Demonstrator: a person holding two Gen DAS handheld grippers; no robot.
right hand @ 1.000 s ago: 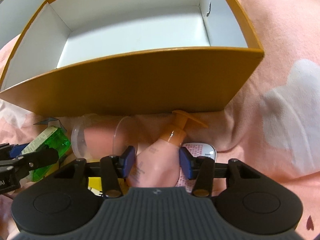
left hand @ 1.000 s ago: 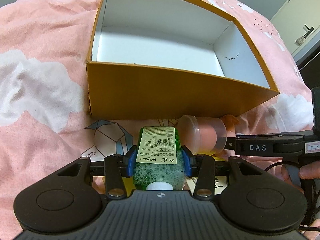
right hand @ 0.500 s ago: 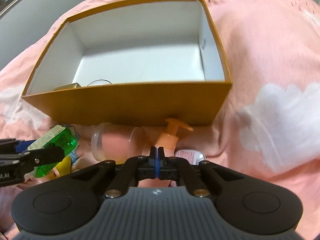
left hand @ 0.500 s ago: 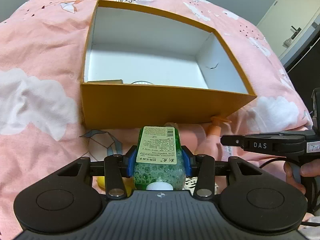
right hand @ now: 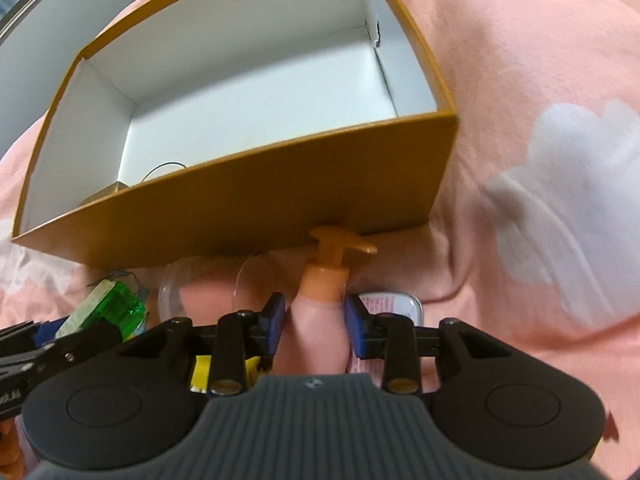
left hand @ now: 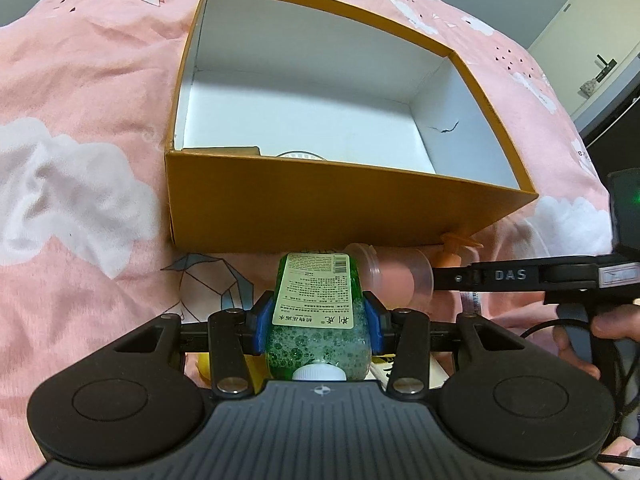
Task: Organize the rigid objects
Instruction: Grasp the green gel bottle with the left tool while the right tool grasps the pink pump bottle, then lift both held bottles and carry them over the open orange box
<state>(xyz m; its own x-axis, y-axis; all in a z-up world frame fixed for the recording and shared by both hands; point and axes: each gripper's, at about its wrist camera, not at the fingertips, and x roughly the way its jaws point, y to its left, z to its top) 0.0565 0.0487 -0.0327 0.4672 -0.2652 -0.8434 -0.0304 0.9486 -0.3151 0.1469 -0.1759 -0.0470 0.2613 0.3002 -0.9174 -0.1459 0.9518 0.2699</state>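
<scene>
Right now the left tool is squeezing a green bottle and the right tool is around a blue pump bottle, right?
Not quite. The left tool does squeeze the green bottle, but the pump bottle between the right tool pads is pink with an orange pump, as the right wrist view shows.

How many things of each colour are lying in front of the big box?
Green: 1, the green bottle
Pink: 2, the pink pump bottle and the small pink tin
Clear: 1, the clear plastic cup
Yellow: 1, a yellow thing mostly hidden under the grippers
Total: 5
</scene>
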